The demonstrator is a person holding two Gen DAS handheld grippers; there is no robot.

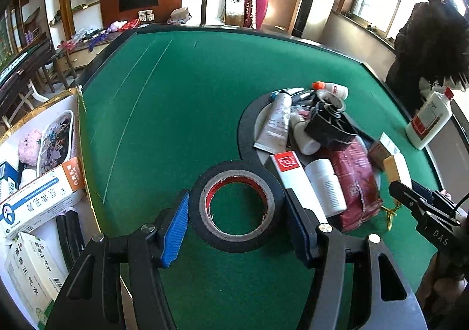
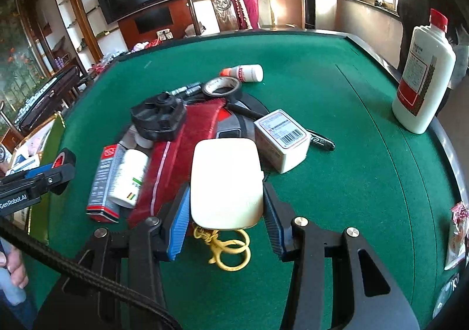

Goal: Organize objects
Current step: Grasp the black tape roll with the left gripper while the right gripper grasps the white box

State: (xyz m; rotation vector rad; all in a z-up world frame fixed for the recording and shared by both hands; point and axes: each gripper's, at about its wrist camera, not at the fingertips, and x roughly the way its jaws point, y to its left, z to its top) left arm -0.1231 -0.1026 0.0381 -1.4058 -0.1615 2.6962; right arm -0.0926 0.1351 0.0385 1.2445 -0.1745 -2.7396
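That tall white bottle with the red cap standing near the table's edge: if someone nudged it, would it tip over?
Probably fairly easily. The white bottle stands upright, tall against a narrow base, so a push near its red cap would likely topple it. Its smooth, glossy sides look slippery to grip. It stands close to the table rim, so a fall could carry it off.

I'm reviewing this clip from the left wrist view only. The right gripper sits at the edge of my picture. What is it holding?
Observer: The right gripper is shut on a cream rounded case, with its blue pads against both sides.
Operator: Is anything lying on the felt further right of the pile?
Observer: Yes, a snack packet lies at the right edge of the table, outside your picture.
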